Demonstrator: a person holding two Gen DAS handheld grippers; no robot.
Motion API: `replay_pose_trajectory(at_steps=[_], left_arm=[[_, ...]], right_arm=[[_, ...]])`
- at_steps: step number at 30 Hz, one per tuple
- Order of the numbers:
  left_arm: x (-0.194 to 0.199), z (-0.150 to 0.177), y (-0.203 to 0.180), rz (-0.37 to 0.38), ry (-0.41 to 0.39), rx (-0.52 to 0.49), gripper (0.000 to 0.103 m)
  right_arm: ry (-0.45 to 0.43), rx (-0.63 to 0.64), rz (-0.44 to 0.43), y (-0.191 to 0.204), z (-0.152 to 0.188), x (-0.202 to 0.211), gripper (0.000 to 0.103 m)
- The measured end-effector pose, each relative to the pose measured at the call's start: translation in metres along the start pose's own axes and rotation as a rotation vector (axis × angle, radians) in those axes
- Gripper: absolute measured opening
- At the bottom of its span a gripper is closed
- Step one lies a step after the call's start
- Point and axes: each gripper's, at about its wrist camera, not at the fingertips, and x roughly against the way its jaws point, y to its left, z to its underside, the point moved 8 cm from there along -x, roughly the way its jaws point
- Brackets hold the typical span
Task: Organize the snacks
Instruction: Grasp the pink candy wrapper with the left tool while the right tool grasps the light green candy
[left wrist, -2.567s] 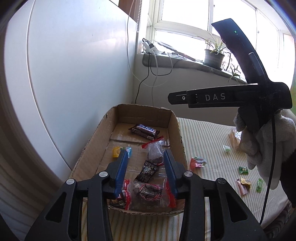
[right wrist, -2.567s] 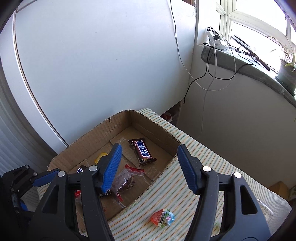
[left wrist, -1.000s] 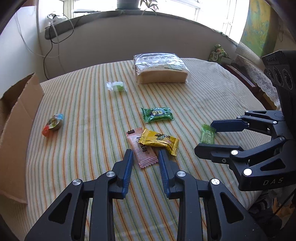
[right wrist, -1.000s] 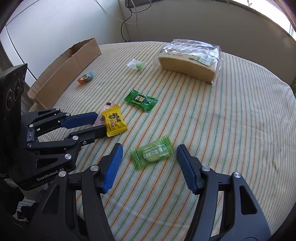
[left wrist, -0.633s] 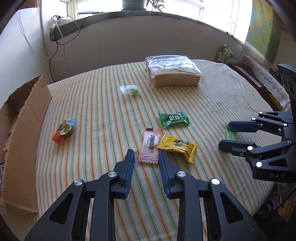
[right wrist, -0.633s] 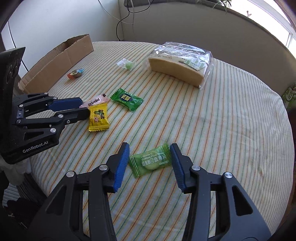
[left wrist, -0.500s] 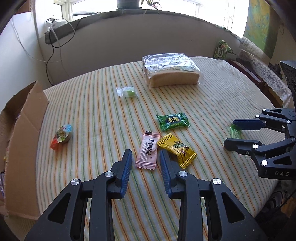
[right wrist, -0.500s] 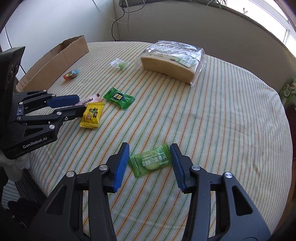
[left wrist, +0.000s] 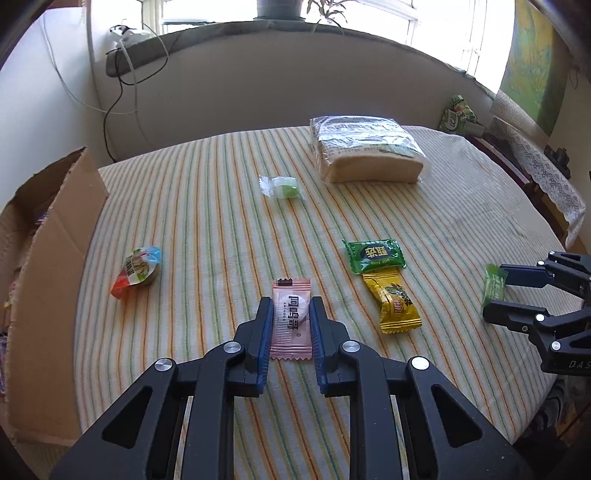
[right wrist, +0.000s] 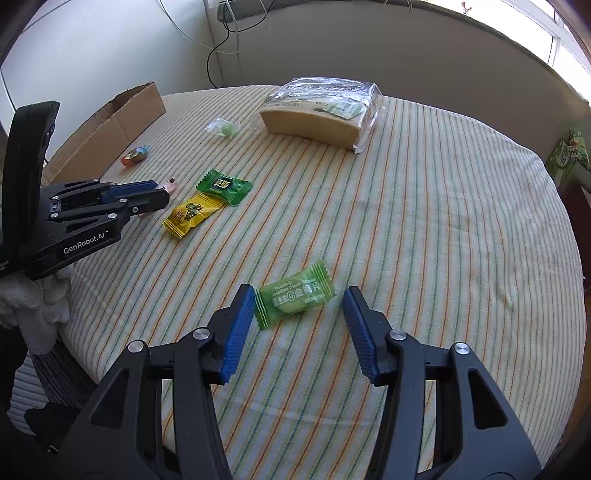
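While left gripper (left wrist: 291, 321) pinched on pink candy packet (left wrist: 291, 322) and right gripper (right wrist: 299, 314) spread around green plum candy (right wrist: 295, 295), well away from cardboard box (left wrist: 48, 251): risk of slippery wrappers sliding free.

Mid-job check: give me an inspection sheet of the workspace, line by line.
Surface: round table with striped cloth.
Job's things: pink sachet, light green candy, yellow candy, dark green candy, jelly cup, small clear-wrapped sweet, bagged cake, cardboard box.
Clutter: nothing seen.
Grippers: left gripper fingers flank the pink sachet; right gripper open around the light green candy.
Cables: wires on wall.
Surroundings: windowsill plant.
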Motion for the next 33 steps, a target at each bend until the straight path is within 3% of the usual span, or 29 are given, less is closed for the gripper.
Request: replay_pose_trajectory(at_steps=[3, 5, 7, 8, 17, 20, 21, 22, 26, 27, 31, 32, 33], left_arm=[[0.004, 0.001, 0.008, -0.008, -0.007, 0.030, 0.018], [0.008, 0.002, 0.010, -0.013, -0.014, 0.039, 0.018], [0.012, 0.003, 0.011, -0.011, -0.023, 0.047, 0.018], [0.013, 0.003, 0.012, -0.013, -0.029, 0.050, 0.018], [0.019, 0.005, 0.006, 0.006, -0.048, 0.043, 0.018], [0.018, 0.008, 0.007, 0.007, -0.043, 0.047, 0.018], [0.018, 0.008, 0.007, 0.007, -0.045, 0.050, 0.018], [0.019, 0.007, 0.008, 0.009, -0.047, 0.051, 0.018], [0.022, 0.008, 0.009, 0.006, -0.049, 0.047, 0.018], [0.023, 0.009, 0.010, 0.002, -0.049, 0.048, 0.018], [0.027, 0.009, 0.016, -0.002, -0.061, 0.078, 0.018], [0.029, 0.009, 0.017, -0.001, -0.065, 0.085, 0.018], [0.032, 0.008, 0.018, -0.002, -0.071, 0.089, 0.018]], right_arm=[[-0.010, 0.046, 0.033, 0.009, -0.005, -0.009, 0.054], [-0.015, 0.069, 0.051, 0.011, -0.008, -0.012, 0.050], [-0.014, 0.071, 0.051, 0.010, -0.010, -0.011, 0.034], [-0.014, 0.071, 0.050, 0.009, -0.010, -0.010, 0.033], [-0.022, 0.054, 0.012, 0.002, -0.005, -0.001, 0.028], [-0.029, 0.064, 0.009, 0.001, -0.004, 0.004, 0.038], [-0.020, 0.054, 0.009, -0.001, -0.004, 0.004, 0.053], [-0.016, 0.048, -0.010, -0.002, -0.004, 0.005, 0.059], [-0.002, 0.069, -0.016, -0.005, 0.001, 0.003, 0.057], [-0.005, 0.086, -0.006, -0.004, 0.002, 0.002, 0.055], [-0.013, 0.068, 0.004, -0.009, 0.003, 0.005, 0.025], [-0.011, 0.056, -0.003, -0.011, 0.002, 0.006, 0.022], [-0.007, 0.051, -0.005, -0.012, 0.001, 0.007, 0.008]])
